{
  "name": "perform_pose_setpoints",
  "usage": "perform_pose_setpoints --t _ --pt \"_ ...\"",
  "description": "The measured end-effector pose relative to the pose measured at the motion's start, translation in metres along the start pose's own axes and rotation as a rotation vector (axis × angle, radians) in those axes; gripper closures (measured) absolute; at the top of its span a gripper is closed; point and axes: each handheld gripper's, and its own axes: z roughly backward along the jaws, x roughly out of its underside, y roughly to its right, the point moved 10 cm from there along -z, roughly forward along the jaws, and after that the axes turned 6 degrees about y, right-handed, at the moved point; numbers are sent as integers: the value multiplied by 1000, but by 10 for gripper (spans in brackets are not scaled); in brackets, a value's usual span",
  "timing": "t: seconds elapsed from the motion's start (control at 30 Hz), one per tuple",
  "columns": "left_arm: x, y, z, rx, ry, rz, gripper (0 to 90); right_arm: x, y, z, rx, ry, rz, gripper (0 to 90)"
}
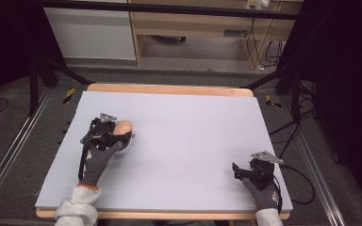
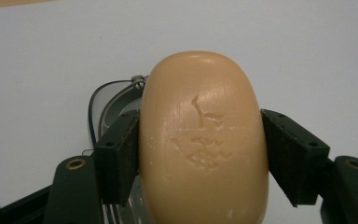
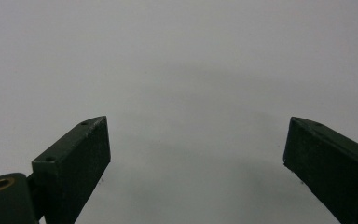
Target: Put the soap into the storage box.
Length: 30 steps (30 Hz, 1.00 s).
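A tan oval bar of soap [image 2: 203,140] with a stamped mark on its top fills the space between my left gripper's [image 2: 198,154] jaws, which press on both of its long sides. From above, the soap [image 1: 123,127] pokes out ahead of my left gripper [image 1: 120,135] at the table's left middle. Under the soap lies a clear dish with a wire rim [image 2: 113,100], mostly hidden. My right gripper [image 1: 236,170] rests near the front right of the table, and its jaws stand wide apart with only bare mat between them [image 3: 196,154].
A pale lilac mat [image 1: 188,136] covers the wooden table [image 1: 169,88]. Beyond the far edge are a dark floor, black frame legs, cables at the right, and wooden furniture.
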Motion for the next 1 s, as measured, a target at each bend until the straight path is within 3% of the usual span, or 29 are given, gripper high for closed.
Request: perform_pose_setpoints --t 0.57,1.0 --pt "12 -5 -6 -13 -38 3 314 0 -1 0 -2 0 -3 74" --pt "13 -5 -6 -11 -33 6 308 0 -1 0 -2 -2 -4 73"
